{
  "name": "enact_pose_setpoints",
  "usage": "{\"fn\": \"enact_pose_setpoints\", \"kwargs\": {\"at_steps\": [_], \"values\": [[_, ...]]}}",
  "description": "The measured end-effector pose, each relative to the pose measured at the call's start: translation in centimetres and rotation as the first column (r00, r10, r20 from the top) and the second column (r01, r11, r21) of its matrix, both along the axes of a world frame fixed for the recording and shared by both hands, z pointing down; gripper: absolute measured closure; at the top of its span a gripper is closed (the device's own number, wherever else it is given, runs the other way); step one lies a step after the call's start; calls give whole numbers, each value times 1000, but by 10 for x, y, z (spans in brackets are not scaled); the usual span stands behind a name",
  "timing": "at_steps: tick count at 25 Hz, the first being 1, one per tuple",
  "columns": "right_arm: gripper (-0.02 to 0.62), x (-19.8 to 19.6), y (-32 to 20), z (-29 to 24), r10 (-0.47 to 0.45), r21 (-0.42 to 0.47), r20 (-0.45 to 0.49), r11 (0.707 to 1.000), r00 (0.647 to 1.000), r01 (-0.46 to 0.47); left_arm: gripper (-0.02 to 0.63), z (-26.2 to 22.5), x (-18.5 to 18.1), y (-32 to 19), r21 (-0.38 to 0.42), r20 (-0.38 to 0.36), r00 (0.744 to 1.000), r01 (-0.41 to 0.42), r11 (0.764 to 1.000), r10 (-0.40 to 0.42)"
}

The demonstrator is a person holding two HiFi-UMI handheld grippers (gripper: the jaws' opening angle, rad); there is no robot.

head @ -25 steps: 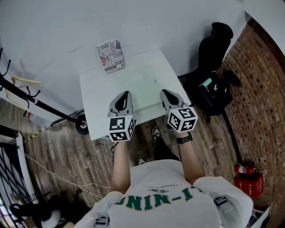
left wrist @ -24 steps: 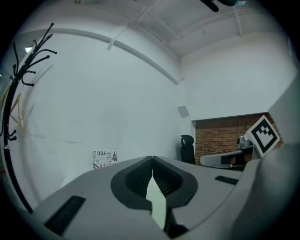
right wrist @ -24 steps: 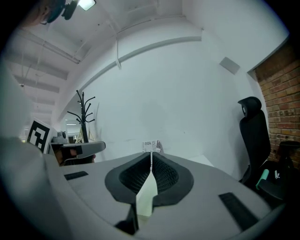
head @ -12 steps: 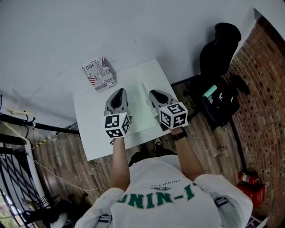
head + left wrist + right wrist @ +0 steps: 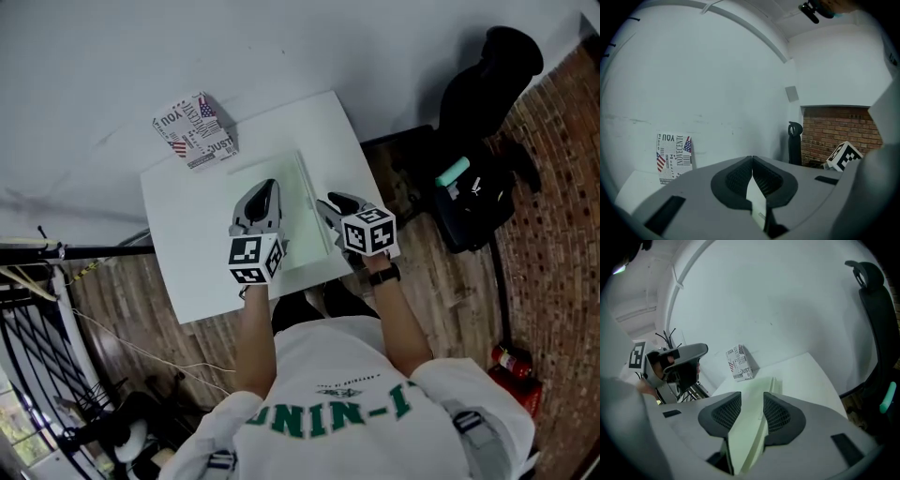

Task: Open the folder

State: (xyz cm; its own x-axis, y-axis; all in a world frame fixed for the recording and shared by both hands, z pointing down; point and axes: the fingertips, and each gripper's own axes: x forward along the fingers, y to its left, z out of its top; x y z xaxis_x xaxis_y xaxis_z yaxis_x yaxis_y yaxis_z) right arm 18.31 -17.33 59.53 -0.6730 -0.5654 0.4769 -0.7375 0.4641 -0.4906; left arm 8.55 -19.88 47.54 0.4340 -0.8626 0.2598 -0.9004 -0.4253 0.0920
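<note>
— while the pale green flat folder [image 5: 298, 216] lies on the white square table [image 5: 187, 253], where do the two grippers stand?
— the left gripper [image 5: 752, 165] hangs over the folder's middle, its jaws pressed together at the tips. the right gripper [image 5: 751, 398] is at the folder's right edge. its jaws have just been opening and stand apart, with that edge between them and the pads clear of it.
— anything else on the table?
— a printed cardboard box with flags [image 5: 194, 129], at the far left corner.

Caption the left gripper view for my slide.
Left claw shut, patterned box before the white wall, brick wall at right.
</note>
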Motion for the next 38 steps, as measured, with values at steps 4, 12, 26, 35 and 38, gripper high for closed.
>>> {"fn": "enact_pose_setpoints", "kwargs": {"at_steps": [4, 12, 26, 35, 38], "values": [[442, -10, 2, 41, -39, -93, -15, 995, 999, 38, 591, 25, -5, -7, -48, -9, 1000, 6, 999, -7], [440, -29, 13, 97, -52, -245, -17, 969, 998, 47, 591, 57, -17, -9, -103, -26, 1000, 1, 995, -4], [515, -41, 20, 104, 3, -348, 41, 938, 999, 12, 591, 62, -51, -7, -122, -41, 999, 27, 992, -32], [534, -59, 8, 47, -56, -239, 60, 969, 997, 69, 591, 46, -88, -10, -92, -45, 997, 66, 994, -70], [540, -73, 9, 24, -84, -208, 86, 973, 993, 100, 591, 39, -104, -9, -80, -46, 995, 88, 993, -92]]}}
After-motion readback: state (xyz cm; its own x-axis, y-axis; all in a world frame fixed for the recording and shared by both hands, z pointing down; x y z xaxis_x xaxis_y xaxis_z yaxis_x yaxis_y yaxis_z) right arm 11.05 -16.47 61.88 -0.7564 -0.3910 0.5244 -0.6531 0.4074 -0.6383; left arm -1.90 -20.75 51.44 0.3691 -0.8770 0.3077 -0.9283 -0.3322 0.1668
